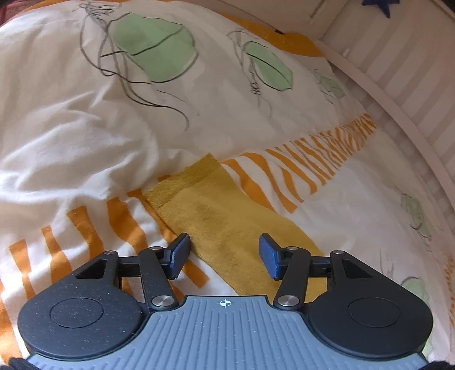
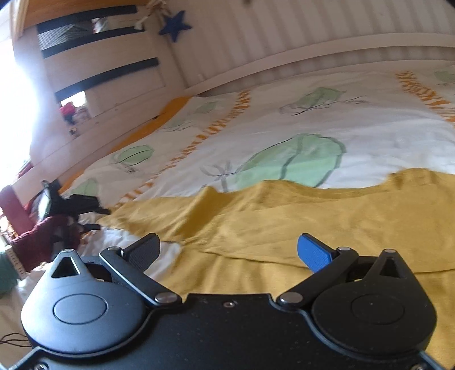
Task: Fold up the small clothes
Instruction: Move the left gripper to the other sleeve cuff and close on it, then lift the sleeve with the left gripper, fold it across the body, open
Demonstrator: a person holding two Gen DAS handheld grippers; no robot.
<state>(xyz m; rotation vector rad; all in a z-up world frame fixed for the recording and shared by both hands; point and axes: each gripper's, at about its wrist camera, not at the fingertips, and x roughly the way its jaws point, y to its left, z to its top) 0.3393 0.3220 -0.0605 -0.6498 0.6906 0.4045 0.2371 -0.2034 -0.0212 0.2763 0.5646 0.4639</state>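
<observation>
Mustard garment (image 2: 284, 224): one, spread on the bed; a single sleeve end (image 1: 216, 205) in the left wrist view.
Duvet cover (image 1: 85, 142): one, white with orange stripes and green leaves.
Green leaf prints: five at least in the left wrist view, about six in the right wrist view; farther ones too blurred to count.
Orange striped bands: two in each view.
Blue star (image 2: 175, 25): one on the striped wall.
Grippers: two, left gripper (image 1: 224, 256) and right gripper (image 2: 229, 252).
Fingers: two per gripper, four in all.
Maroon sleeve (image 2: 42, 242): one at the left edge.

Black hand-held gripper (image 2: 229, 253), blue pads (image 2: 314, 254)
</observation>
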